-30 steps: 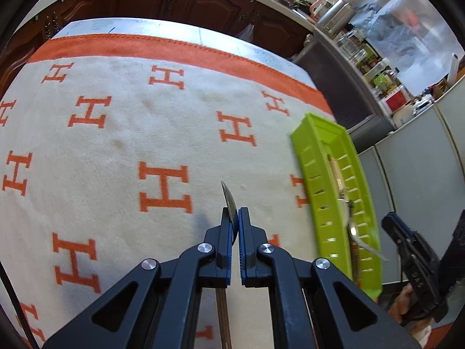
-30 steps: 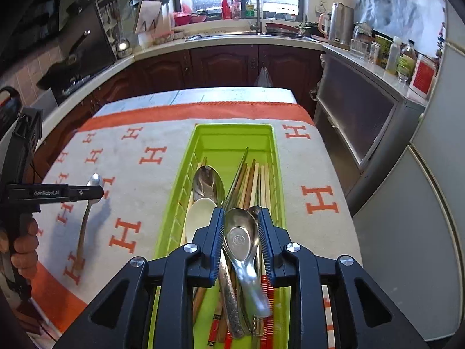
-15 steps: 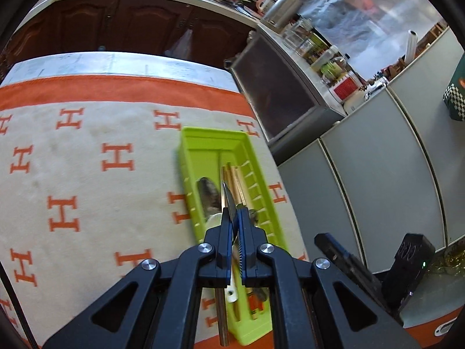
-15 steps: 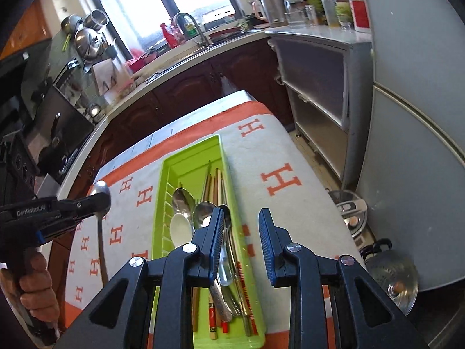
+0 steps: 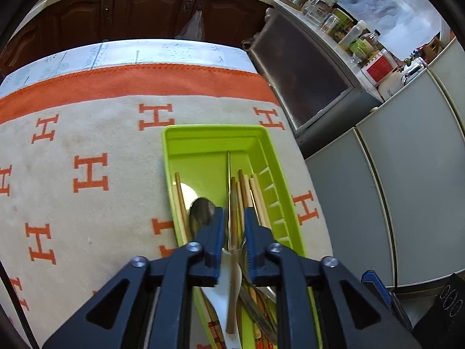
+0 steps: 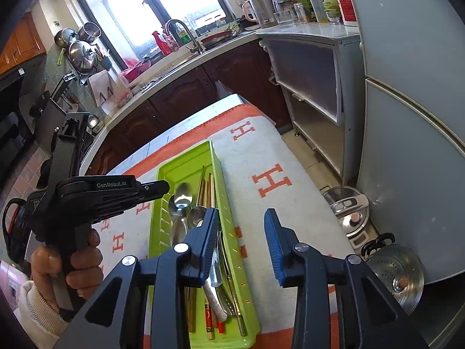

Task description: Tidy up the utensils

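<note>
Left tool [image 5: 234,224] is hovering over the green tray [image 5: 212,136], jaws opening, a slim utensil handle [image 5: 231,276] sitting loosely between them. Right tool [image 6: 241,229] is opening too, gripping nothing.

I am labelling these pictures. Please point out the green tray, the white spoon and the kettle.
green tray [image 5: 213,129]: left wrist view, on its far rim.
white spoon [image 5: 225,288]: left wrist view, on its handle, below the gripper's fingers.
kettle [image 6: 260,3]: right wrist view, on its metal body, on the counter.

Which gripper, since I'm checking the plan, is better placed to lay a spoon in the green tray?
Left: left gripper over green tray, jaws opening around a spoon; right gripper empty.
</note>
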`<state>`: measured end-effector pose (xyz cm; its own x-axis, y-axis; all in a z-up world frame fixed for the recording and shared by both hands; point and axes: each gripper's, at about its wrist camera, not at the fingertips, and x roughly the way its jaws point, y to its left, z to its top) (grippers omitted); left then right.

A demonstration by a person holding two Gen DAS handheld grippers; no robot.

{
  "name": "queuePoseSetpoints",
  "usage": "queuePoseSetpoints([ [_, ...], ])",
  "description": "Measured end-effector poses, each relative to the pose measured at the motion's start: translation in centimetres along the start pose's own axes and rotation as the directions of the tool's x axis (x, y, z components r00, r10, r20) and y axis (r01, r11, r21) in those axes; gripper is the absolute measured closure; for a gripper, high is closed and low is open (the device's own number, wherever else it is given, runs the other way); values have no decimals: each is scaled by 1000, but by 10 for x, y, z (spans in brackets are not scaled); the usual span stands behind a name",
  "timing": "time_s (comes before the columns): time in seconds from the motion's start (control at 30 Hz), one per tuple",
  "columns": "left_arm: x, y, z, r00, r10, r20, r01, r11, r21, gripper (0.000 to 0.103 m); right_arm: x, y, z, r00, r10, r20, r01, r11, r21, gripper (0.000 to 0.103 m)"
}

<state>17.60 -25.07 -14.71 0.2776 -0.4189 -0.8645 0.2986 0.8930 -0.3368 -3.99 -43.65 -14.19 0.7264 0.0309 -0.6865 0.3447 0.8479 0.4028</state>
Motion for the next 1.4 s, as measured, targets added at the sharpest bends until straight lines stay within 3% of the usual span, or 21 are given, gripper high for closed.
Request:
queuePoseSetpoints([
  [0.17, -31, 8, -12, 998, 34, 48, -35, 999, 23, 65, 7, 11, -1, 1000, 8, -22, -8, 1000, -30, 69],
  [0.23, -47, 17, -21, 995, 61, 76, -63, 998, 22, 49, 12, 15, -2, 999, 12, -36, -13, 999, -36, 69],
  [0.4, -75, 44, -46, 990, 103, 101, -102, 995, -12, 46, 23, 29, -6, 998, 18, -67, -21, 998, -52, 69],
  [0.53, -94, 63, -68, 986, 122, 113, -118, 992, -49, 28, 25, 42, -11, 996, 27, -85, -33, 997, -70, 69],
  [0.73, -131, 76, -99, 966, 205, 157, -198, 978, -59, 13, 17, 64, -19, 992, 43, -115, -57, 990, -129, 69],
  [0.9, -164, 77, -119, 939, 275, 206, -268, 962, -58, 5, 1, 87, -24, 984, 55, -171, -84, 982, -169, 64],
  [1.07, -188, 74, -132, 923, 309, 228, -301, 951, -70, 2, -26, 114, -27, 976, 66, -208, -110, 971, -211, 47],
  [1.3, -214, 67, -145, 897, 369, 245, -356, 929, -97, 1, -75, 150, -27, 987, 63, -148, -105, 949, -298, 33],
  [1.4, -223, 63, -150, 872, 410, 269, -397, 912, -102, 1, -93, 161, -29, 989, 76, -123, -112, 942, -318, 30],
])
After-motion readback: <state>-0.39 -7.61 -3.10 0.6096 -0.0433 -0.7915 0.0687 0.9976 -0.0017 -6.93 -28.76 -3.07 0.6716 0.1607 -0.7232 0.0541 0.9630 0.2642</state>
